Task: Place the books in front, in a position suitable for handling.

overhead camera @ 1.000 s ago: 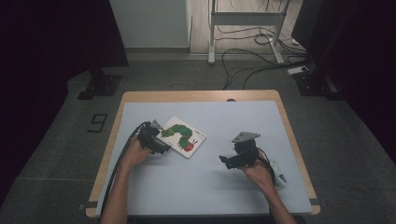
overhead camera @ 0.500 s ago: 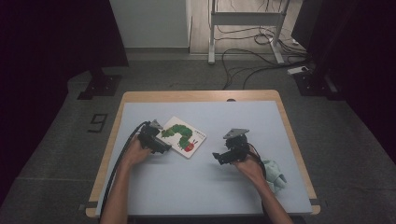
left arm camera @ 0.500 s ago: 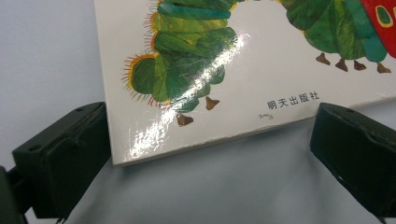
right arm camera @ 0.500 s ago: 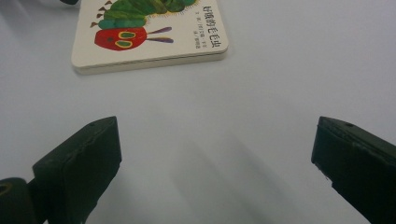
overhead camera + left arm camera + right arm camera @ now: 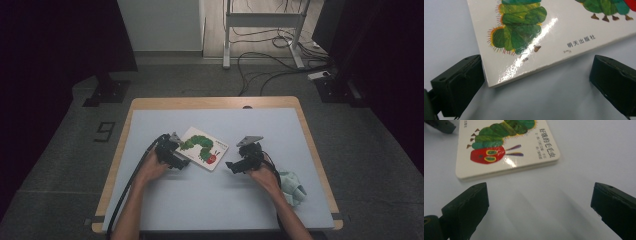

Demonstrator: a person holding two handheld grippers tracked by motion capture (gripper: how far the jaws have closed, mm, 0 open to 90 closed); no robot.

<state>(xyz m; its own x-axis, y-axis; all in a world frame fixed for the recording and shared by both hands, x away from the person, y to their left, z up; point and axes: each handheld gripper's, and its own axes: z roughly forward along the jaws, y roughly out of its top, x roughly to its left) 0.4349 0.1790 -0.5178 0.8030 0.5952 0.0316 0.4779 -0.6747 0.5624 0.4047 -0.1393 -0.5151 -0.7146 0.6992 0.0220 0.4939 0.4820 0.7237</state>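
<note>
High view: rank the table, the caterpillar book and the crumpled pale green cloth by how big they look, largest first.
1. table
2. caterpillar book
3. pale green cloth, part hidden by the right forearm, so its rank against the book is unsure.

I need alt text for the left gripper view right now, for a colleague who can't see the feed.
A glossy white picture book with a green caterpillar on its cover lies flat on the pale blue table, one corner pointing toward the camera. The left gripper is open, its two black jaws wide apart either side of that corner, the left-hand jaw close beside the book's edge.
</note>
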